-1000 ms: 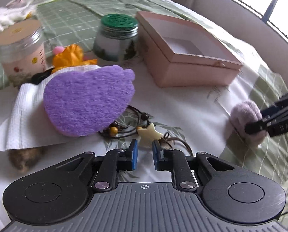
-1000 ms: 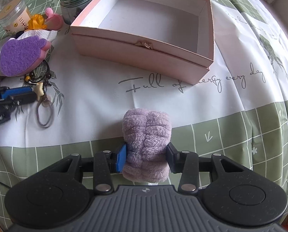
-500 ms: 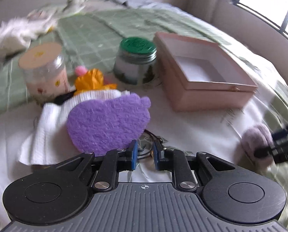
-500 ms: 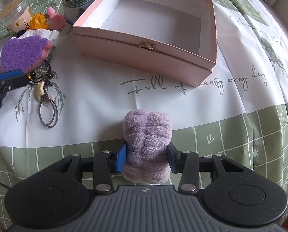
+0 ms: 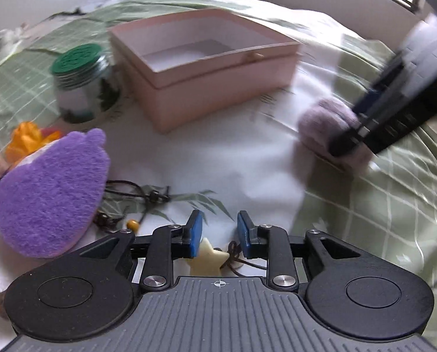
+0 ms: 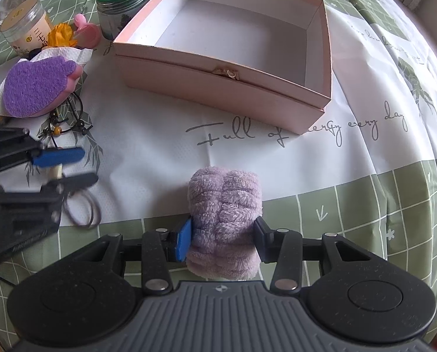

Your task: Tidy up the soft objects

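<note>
The right gripper (image 6: pixel 222 242) pinches the plush (image 6: pixel 224 214) just before the box (image 6: pixel 218 88); the left gripper (image 5: pixel 219 233), jaws just opening, straddles a star charm (image 5: pixel 208 256).

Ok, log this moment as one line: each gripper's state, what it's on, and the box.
left gripper: open, jaws just opening, over star charm | right gripper: shut on plush roll | pink box: empty

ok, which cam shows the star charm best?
Left wrist: the cream star charm lies sharp between the open left gripper. Right wrist shows only a blurred sliver behind that gripper's fingers.
</note>
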A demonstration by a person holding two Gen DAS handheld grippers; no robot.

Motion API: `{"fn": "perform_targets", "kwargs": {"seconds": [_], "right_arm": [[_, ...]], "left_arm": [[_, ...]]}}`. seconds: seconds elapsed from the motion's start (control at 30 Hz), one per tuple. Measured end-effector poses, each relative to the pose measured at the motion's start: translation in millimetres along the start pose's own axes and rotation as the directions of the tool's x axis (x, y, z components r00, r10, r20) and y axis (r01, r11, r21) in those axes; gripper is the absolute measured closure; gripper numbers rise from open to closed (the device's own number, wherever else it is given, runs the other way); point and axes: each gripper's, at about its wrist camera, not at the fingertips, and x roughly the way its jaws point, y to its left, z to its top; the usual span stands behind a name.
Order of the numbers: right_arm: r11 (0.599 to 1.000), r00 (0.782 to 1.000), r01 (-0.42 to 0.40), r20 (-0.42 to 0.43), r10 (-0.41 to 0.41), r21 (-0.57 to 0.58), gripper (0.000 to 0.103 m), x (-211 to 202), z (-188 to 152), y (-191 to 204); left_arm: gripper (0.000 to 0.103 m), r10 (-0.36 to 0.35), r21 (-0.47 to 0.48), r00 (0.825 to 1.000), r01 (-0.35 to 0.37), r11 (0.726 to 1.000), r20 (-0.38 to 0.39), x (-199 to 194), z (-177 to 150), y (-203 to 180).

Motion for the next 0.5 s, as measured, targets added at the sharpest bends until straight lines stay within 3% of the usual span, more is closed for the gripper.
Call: {"fn": "perform_targets", "kwargs": {"seconds": [0.13, 0.23, 0.3, 0.4, 0.5], "right_arm": [[1.000, 1.000, 0.005, 0.003, -0.005, -0.002, 0.059, -0.3, 0.1, 0.3], [1.000, 1.000, 0.006, 0.008, -0.006, 0.002, 0.059, -0.7, -0.1, -0.1], [1.000, 1.000, 0.005, 0.010, -0.005, 0.003, 0.059, -0.8, -0.1, -0.3], [1.000, 1.000, 0.005, 0.013, -0.005, 0.003, 0.059, -2.0, -0.5, 0.0], [1.000, 1.000, 0.004, 0.020, -0.004, 0.006, 0.059, -3.8, -0.8, -0.5]], "left_arm": [[0.073, 0.010, 0.050, 1.000, -0.010, 0.999, -0.008, -9.2, -0.8, 1.7], [0.074, 0.088, -0.062, 0.996, -0.086, 0.994, 0.030, -25.9, 0.6, 14.5], [0.075, 0.114, -0.227, 0.993, -0.105, 0.968, 0.027, -35.0, -0.3, 31.0], [0.075, 0.091, -0.419, 0.995, -0.069, 0.905, 0.032, -43.0, -4.1, 50.5], [0.075, 0.028, -0.527, 0.998, 0.006, 0.850, 0.058, -47.3, -9.6, 56.2]]}}
